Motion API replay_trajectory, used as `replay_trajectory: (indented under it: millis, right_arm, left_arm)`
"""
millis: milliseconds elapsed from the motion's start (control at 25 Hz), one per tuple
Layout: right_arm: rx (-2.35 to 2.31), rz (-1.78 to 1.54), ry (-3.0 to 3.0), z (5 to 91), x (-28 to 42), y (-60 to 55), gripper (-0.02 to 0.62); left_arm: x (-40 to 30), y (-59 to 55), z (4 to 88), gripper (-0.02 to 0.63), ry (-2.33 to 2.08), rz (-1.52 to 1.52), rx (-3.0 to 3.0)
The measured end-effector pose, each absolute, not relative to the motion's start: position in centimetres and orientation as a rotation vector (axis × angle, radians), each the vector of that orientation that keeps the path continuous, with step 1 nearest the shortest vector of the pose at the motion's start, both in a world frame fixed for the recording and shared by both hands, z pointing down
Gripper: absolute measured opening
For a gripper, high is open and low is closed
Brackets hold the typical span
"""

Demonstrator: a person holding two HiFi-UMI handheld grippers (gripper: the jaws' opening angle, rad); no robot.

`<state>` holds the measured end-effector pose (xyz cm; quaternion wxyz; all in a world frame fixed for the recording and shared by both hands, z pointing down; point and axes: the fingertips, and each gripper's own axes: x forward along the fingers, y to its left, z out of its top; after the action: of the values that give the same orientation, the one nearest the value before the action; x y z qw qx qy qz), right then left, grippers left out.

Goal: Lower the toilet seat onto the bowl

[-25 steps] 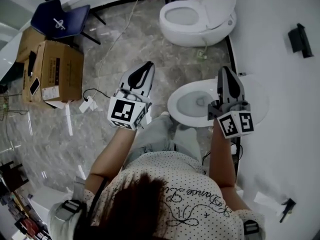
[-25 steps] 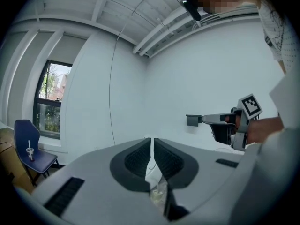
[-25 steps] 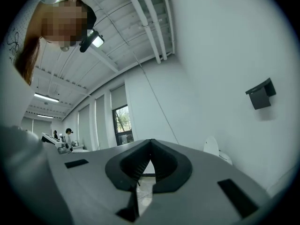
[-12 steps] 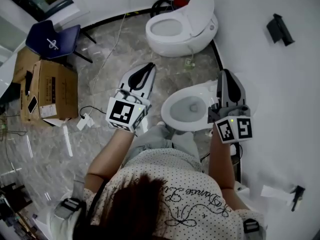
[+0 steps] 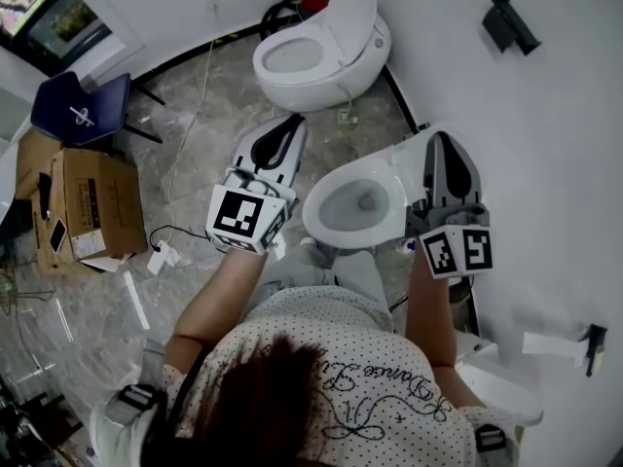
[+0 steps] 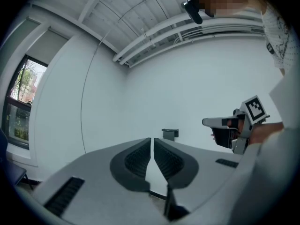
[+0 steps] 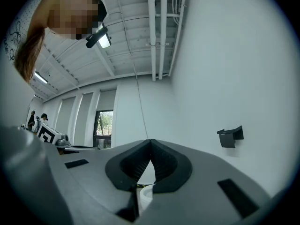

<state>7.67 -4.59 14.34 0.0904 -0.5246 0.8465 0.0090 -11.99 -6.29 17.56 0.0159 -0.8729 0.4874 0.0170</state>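
Both sets of jaws were seen shut on nothing, and the raised toilet seat (image 5: 409, 156) was spotted right at 9 o'clock of the right gripper (image 5: 444, 140), way closer than the left gripper (image 5: 291, 125).

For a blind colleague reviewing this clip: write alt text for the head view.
From above, a person holds the left gripper and right gripper, jaws shut and empty, either side of an open white toilet bowl. A second toilet, a cardboard box and a blue chair stand farther off on the marbled floor.
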Motion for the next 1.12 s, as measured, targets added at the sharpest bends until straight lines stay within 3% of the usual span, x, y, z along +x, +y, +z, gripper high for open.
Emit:
replay_trajectory:
  millis: [1120]
  right_arm:
    - [-1.642,0.033,2.514,15.2,8.3,-5.0,0.009]
  left_arm:
    - [-10.5,-7.1,18.4,0.023,1.435,0.036,-2.776]
